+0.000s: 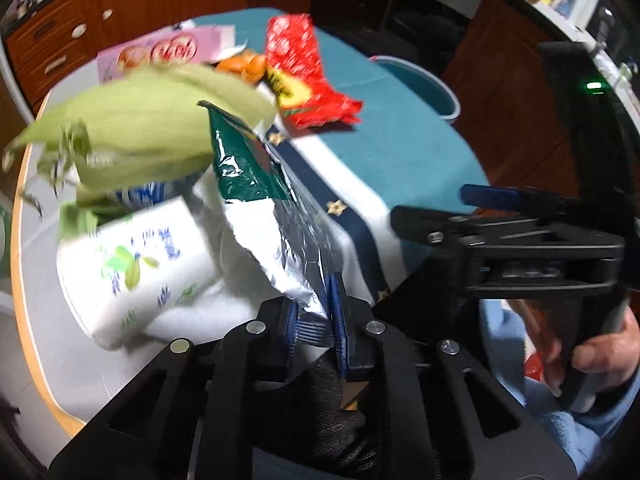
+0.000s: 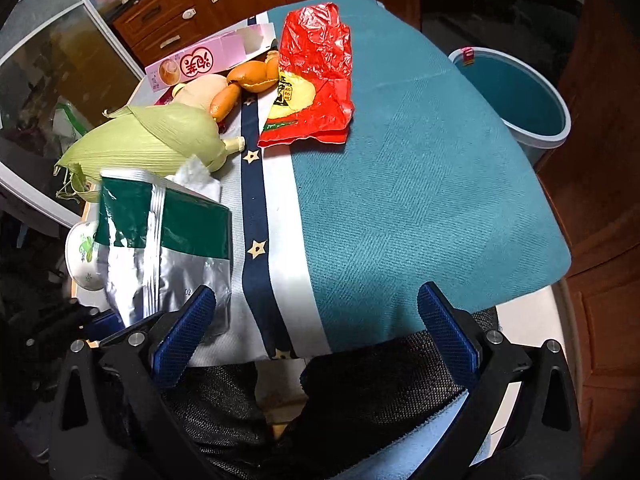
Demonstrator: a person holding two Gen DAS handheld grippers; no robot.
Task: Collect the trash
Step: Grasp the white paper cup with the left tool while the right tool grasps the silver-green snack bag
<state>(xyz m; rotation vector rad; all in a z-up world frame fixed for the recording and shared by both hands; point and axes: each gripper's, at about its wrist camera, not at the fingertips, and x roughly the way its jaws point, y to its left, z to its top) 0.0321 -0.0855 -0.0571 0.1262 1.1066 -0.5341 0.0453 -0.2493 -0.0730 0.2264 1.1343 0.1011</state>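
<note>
The left tongs (image 1: pixel 314 330) are pinched nearly together on the lower corner of a green-and-silver foil packet (image 1: pixel 256 204), whose silver edge runs down between the blue pads (image 1: pixel 340 320); the packet stands tilted up from the grip, its green top toward the far side. The right tongs (image 2: pixel 316 320) stand wide, nothing between their blue pads (image 2: pixel 448 324), poised over the near edge of the worktop (image 2: pixel 420 184), with the left pad close beside the packet's silver bottom. In the left wrist view the right tongs appear from the side at the right, with the hand (image 1: pixel 596 356) that holds them on the grip. Just beyond the packet lie a white tissue pack with a green print (image 1: pixel 132 264) and a corn cob in its pale green husk (image 2: pixel 152 140), the husk blurred in the left view. Farther back on the striped, star-marked cloth (image 2: pixel 256 208) sit some orange-brown pieces, perhaps peels (image 2: pixel 252 76), a pink carton (image 2: pixel 208 60) and a crumpled red plastic bag with a yellow print (image 2: pixel 316 76). Off the worktop's right side stands a round bin with a teal inside (image 2: pixel 516 100), well apart from the packet. Brown cupboards (image 2: pixel 192 12) line the background.
</note>
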